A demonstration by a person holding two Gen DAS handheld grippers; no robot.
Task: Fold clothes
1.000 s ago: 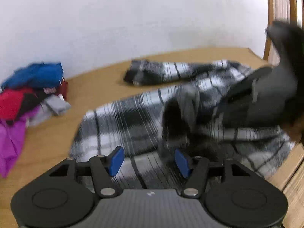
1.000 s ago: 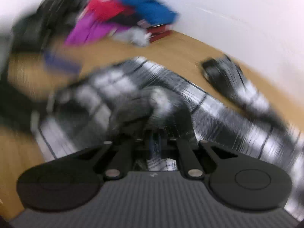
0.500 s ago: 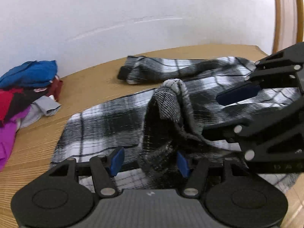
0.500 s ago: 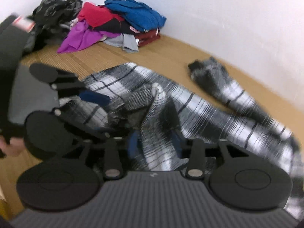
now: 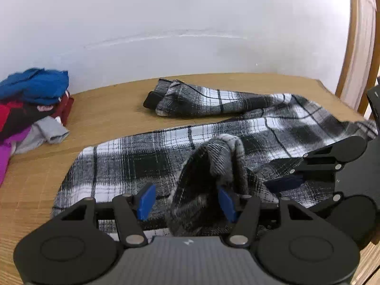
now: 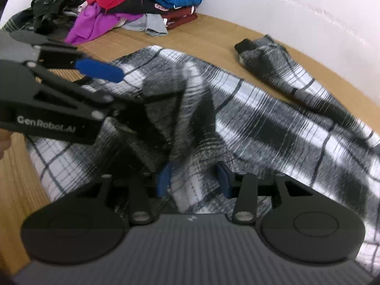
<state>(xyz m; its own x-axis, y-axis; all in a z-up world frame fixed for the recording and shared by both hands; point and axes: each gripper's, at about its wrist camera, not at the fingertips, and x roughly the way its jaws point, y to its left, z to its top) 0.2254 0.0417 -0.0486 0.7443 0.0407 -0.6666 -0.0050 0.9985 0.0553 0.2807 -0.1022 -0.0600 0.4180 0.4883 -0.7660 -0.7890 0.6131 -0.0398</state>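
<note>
A black-and-white plaid shirt [image 5: 237,137] lies spread across the wooden table [image 5: 102,109], one sleeve [image 5: 201,102] trailing toward the white wall [image 5: 190,23]. Near the front edge a bunched ridge of its fabric [image 5: 220,156] stands up off the flat cloth, and both tools sit at it.

The left gripper [image 5: 186,200] has its jaws about half apart, the ridge passing between them; the fabric seems to touch only the right-hand pad, so nothing is pinched. The right gripper [image 6: 193,178] also stands partly open with plaid cloth between its blue pads. That view is smeared, so whether the pads press on the cloth is hard to judge, though they look clear of it.

The step in hand appears to be the gathering of a sleeve or side panel to fold it over the body of the shirt. The next move calls for a firm pinch on the ridge, then a lift and a carry across the flat panel without dragging the layer beneath.

A pile of unfolded clothes [image 6: 118,7] sits at the far corner, well apart from the shirt. The closest obstruction is each gripper to the other, since they crowd the same fold.
</note>
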